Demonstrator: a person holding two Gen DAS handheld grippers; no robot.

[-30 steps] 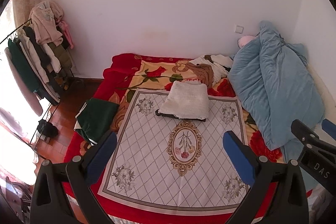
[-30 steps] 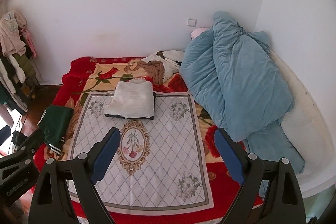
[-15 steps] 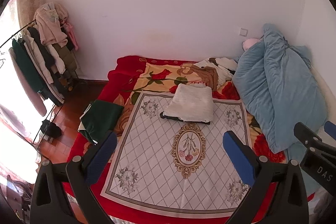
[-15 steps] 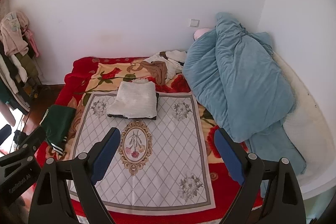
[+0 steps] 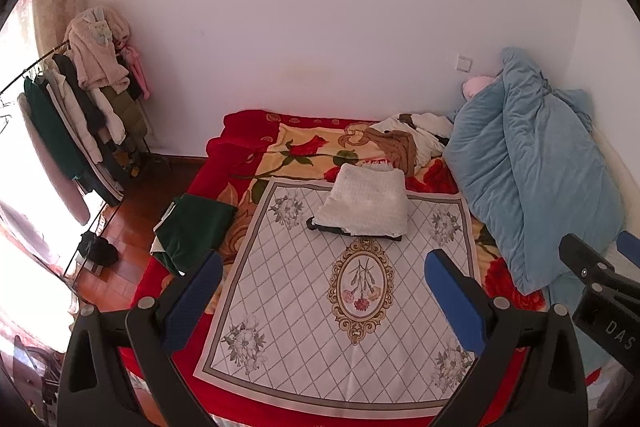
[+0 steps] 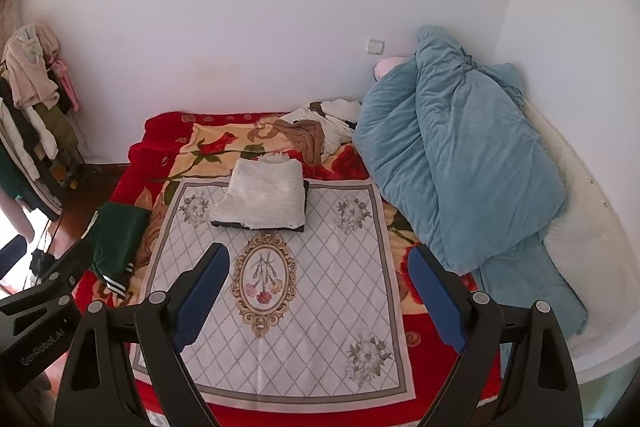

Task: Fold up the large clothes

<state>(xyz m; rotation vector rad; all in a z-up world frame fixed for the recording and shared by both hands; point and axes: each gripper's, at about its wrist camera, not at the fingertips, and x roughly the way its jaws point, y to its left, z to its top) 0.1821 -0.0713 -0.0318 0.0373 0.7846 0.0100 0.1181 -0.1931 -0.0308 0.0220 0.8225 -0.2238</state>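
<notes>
With our left gripper [image 5: 320, 291] and right gripper [image 6: 318, 275] both spread wide and empty, the folded white garment [image 6: 264, 195] lies straight ahead across the mat [image 6: 280, 307], roughly equally far from each.

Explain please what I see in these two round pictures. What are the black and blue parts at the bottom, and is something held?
There is no robot arm. A person holds one two-finger gripper in each hand, and a wide-angle camera on each looks forward along its fingers. That is why the pictures are round.

One picture comes from the left gripper, the other from the right gripper. The black arms with blue pads are their fingers. Both are open and hold nothing.

Both look down on a bed. On it lie a patterned mat, a folded white garment on something dark, a folded green garment at the left edge, loose clothes near the wall and a blue quilt on the right. A clothes rack stands on the left.
</notes>
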